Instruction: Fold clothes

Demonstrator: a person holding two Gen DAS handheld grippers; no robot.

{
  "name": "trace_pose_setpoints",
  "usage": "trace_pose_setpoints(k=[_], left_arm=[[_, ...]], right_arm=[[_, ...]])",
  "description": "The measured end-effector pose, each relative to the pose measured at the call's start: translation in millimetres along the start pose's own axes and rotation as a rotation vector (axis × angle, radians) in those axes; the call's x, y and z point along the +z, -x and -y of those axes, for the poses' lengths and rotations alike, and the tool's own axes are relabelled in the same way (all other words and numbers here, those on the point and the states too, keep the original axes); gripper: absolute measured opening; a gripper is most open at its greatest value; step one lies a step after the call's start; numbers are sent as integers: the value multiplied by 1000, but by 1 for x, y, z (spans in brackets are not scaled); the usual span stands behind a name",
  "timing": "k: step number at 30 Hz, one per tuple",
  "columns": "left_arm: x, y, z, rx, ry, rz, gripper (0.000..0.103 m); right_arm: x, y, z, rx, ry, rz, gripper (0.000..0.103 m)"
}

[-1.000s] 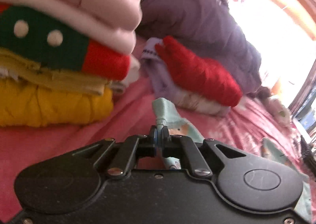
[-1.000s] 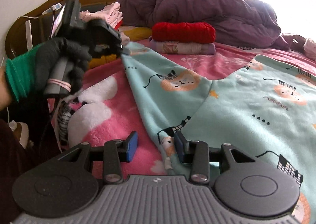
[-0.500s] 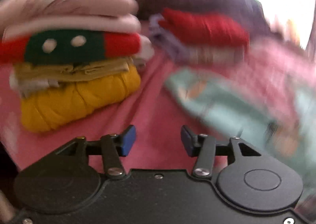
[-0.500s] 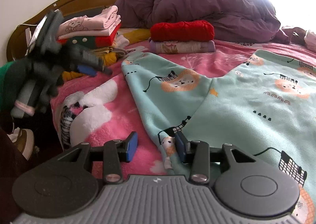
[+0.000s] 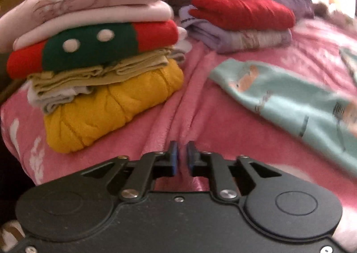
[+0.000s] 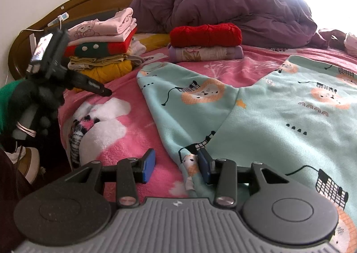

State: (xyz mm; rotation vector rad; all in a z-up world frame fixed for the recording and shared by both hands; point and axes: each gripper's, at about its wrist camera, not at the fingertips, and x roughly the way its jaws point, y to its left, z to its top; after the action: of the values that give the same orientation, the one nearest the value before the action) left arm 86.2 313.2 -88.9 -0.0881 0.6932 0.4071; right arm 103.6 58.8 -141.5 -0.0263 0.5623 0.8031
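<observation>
Pink bed [image 6: 125,141]: we should nip the mint garment [image 6: 279,119] hem squarely; right gripper [image 6: 176,164] fingers spread, left gripper [image 5: 181,158] nearly clenched, empty.

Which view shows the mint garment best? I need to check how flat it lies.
The right wrist view: the mint garment spreads across the bed with sleeve and body visible. The left wrist view catches only a blurred sleeve at its right edge.

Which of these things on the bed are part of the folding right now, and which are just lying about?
In the job: mint lion-print garment; left gripper; right gripper.

Lying about: tall folded stack; red-and-lilac folded pile; purple duvet; pink blanket.
</observation>
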Motion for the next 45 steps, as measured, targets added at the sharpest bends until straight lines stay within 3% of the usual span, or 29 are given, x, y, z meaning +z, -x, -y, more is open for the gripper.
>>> trace_pose_setpoints(k=[1,3,5,6,7,9,12,13,16,17,19,22,23,24,25,28,31,32,34,35,37,40,42,45], left_arm=[[-1,5,-5,-4,24,-3,55],[-3,16,-15,-7,62,-12,63],[-12,14,-16,-11,36,-72,64],[-18,13,-13,-10,10,-78,54],[-24,12,-11,-9,-17,-81,30],[-26,14,-5,29,-76,-58,7],[-26,25,0,137,-214,-21,6],[-28,24,0,140,-220,-25,7],[-30,24,3,156,-228,-39,18],[-26,31,-7,140,-158,-31,22],[-18,46,-29,106,1,-10,60],[-21,41,-49,123,76,-66,67],[-25,35,-51,118,78,-93,64],[-29,31,-50,73,74,-98,23],[-32,26,-49,23,70,-100,6],[-27,35,-35,247,-90,-29,1],[-21,40,-51,460,-126,10,0],[-21,40,-60,452,-69,-5,0],[-18,43,-67,311,23,-12,3],[-16,45,-70,237,67,-14,10],[-10,52,-59,165,57,33,58],[-3,54,-46,-42,157,70,60],[2,50,-33,-102,204,73,60],[12,51,-7,-157,184,136,60]], right_arm=[[0,0,0,1,-1,1,44],[-1,-1,1,4,-6,5,44],[-1,-1,2,8,-11,6,44],[-1,-1,2,10,-14,7,44],[0,-1,3,12,-16,7,44],[0,-1,3,13,-16,8,44],[0,0,4,21,-24,7,44],[0,0,6,28,-32,8,44],[-2,0,9,42,-52,14,44],[-2,0,9,43,-53,15,44],[-3,0,10,47,-58,18,44],[-3,0,11,51,-64,21,44],[-3,-1,11,52,-65,22,44],[-3,-1,11,52,-65,22,44],[-3,-1,11,52,-66,22,44],[-2,-1,11,54,-70,20,44],[-2,-1,12,59,-76,20,44],[-3,-1,12,58,-76,21,44],[-3,-2,12,58,-74,24,44],[-4,-2,12,58,-75,24,44],[-3,-2,13,62,-81,23,44],[-3,-2,11,56,-74,22,44],[-3,-2,9,49,-66,22,44],[-3,-1,8,41,-58,22,44]])
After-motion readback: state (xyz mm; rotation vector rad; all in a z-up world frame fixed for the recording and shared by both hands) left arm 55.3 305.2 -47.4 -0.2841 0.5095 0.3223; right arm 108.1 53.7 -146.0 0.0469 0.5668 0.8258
